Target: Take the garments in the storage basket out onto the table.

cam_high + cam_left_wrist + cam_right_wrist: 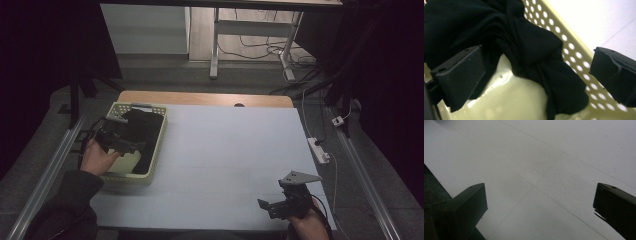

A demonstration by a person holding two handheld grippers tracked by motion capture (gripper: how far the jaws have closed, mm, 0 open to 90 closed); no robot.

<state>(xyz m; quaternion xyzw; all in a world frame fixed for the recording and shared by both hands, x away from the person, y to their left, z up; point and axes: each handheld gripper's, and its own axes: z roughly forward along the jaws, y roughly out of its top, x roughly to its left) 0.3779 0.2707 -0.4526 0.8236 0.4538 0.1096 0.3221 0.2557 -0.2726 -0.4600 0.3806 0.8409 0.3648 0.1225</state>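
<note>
A pale yellow perforated basket [156,156] stands on the left part of the white table [225,150]. A crumpled black cloth [145,127] lies inside it. My left gripper [133,145] hangs over the basket, held by a hand at its near left side. In the left gripper view my left gripper [536,57] is open, its jaws wide apart on either side of the black cloth [531,45], with the basket wall [574,50] behind. My right gripper [265,207] is at the table's near right, open over the bare table [549,157] with nothing in my right gripper [540,187].
A white power strip [318,150] with a cable lies on the floor past the table's right edge. Metal rails run along both sides. A wooden strip [205,98] borders the far edge, and desk legs [215,45] stand beyond.
</note>
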